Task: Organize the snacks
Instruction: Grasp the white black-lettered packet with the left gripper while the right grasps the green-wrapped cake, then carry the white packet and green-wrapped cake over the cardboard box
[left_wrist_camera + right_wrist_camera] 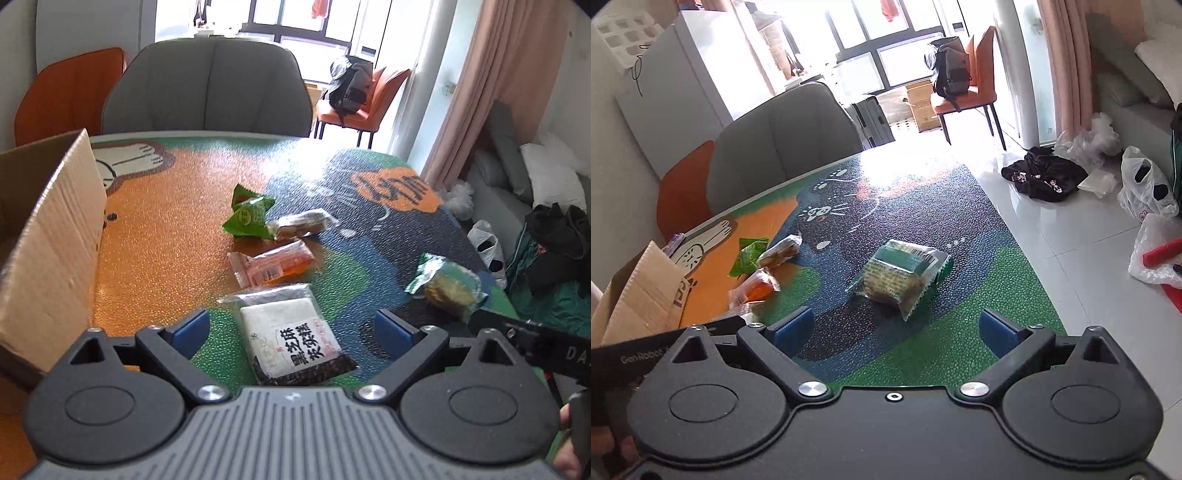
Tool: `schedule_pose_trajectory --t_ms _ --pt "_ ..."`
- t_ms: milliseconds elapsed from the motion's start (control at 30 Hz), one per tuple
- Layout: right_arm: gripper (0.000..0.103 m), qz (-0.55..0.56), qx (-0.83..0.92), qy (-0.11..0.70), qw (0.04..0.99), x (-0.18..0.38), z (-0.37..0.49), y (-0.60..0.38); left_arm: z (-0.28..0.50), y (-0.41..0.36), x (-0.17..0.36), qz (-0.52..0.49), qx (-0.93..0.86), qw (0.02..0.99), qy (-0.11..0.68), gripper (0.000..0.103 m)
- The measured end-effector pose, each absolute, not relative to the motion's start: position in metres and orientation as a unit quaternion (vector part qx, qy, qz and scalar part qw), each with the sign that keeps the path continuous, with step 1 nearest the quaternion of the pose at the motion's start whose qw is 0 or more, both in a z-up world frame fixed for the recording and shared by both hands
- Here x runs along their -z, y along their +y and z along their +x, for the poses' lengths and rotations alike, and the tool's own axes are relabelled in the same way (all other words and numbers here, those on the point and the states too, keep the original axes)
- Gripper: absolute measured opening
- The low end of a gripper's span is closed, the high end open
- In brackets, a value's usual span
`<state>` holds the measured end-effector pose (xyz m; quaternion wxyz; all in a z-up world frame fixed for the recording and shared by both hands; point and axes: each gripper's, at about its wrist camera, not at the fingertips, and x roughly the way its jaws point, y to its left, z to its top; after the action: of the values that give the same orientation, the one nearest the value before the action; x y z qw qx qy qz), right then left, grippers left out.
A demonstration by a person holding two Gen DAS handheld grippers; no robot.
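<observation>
The sesame pack (pixel 291 330), a clear flat rectangle with a white block and black seeds inside, lies on the table mat (pixel 166 236) with its long axis running from 11 to 5 o'clock in the left wrist view, printed label toward the camera. The left gripper (pixel 291 332) hangs over it with its blue-padded jaws spread wide, the pack between them but untouched. At 12 o'clock from it lies an orange pack (pixel 273 266), crinkly and translucent, long axis nearly crosswise; beyond that a brown roll (pixel 303 223) in clear film and a green foil pouch (pixel 249 218), touching each other. A cardboard box (pixel 48 251), corrugated, stands open at 9 o'clock; its inside is not visible. The right gripper (pixel 899 328) is likewise spread apart, holding nothing, with a green-edged cake pack (pixel 905 275) just past its tips at 12 o'clock, long axis from 7 to 1 o'clock. The mat is pebbled and glossy, printed in orange, green and dark blue with cartoon cats.
</observation>
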<state>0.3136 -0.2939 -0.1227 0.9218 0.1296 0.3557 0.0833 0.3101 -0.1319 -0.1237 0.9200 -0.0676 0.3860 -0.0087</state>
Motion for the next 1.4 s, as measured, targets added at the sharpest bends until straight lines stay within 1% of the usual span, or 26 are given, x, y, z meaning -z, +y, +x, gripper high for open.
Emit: schedule_pose_trajectory --t_ms 100,133,200,300,333,367,600,700,733,767,867,933,1000,1033,1067,1400 --pt "0.097 0.125 -0.080 0.359 0.921 0.126 0.324 -0.292 0.319 -0.132 0.135 -0.064 0.003 0.913 0.403 0.089" --pt "0.098 0.122 -0.079 0.361 0.921 0.128 0.329 -0.291 0.322 -0.132 0.138 -0.063 0.002 0.910 0.409 0.083" --pt "0.098 0.118 -0.080 0.365 0.920 0.131 0.336 -0.288 0.324 -0.133 0.141 -0.051 -0.003 0.912 0.407 0.077" --pt "0.098 0.106 -0.076 0.366 0.922 0.135 0.343 -0.282 0.324 -0.134 0.137 -0.044 -0.005 0.912 0.407 0.060" --pt "0.098 0.096 -0.072 0.365 0.923 0.135 0.345 -0.278 0.325 -0.132 0.135 -0.045 -0.008 0.912 0.408 0.049" --pt "0.098 0.086 -0.069 0.364 0.925 0.135 0.347 -0.275 0.325 -0.129 0.134 -0.051 -0.007 0.911 0.409 0.048" --pt "0.099 0.045 -0.048 0.364 0.929 0.135 0.358 -0.258 0.321 -0.115 0.131 -0.074 -0.003 0.910 0.408 0.047" --pt "0.098 0.031 -0.033 0.362 0.931 0.136 0.363 -0.254 0.317 -0.112 0.127 -0.074 -0.005 0.913 0.400 0.047" --pt "0.094 0.020 -0.026 0.361 0.932 0.136 0.364 -0.252 0.316 -0.111 0.126 -0.074 -0.006 0.914 0.399 0.047" --pt "0.085 0.005 -0.016 0.360 0.933 0.137 0.364 -0.249 0.316 -0.110 0.125 -0.075 -0.006 0.914 0.398 0.046" --pt "0.071 -0.014 -0.015 0.362 0.932 0.134 0.359 -0.250 0.314 -0.107 0.123 -0.080 -0.007 0.914 0.397 0.046" --pt "0.065 -0.013 -0.025 0.369 0.929 0.131 0.354 -0.251 0.311 -0.107 0.120 -0.082 -0.007 0.915 0.395 0.046" --pt "0.062 -0.006 -0.039 0.373 0.927 0.129 0.347 -0.253 0.308 -0.107 0.117 -0.083 -0.005 0.916 0.392 0.046" --pt "0.059 -0.004 -0.044 0.373 0.927 0.128 0.342 -0.252 0.306 -0.107 0.116 -0.082 -0.003 0.917 0.391 0.046" --pt "0.054 -0.003 -0.048 0.373 0.927 0.128 0.338 -0.252 0.304 -0.107 0.115 -0.082 -0.001 0.917 0.389 0.046" --pt "0.050 0.025 -0.063 0.359 0.931 0.110 0.310 -0.253 0.285 -0.106 0.099 -0.087 0.012 0.923 0.374 0.046"
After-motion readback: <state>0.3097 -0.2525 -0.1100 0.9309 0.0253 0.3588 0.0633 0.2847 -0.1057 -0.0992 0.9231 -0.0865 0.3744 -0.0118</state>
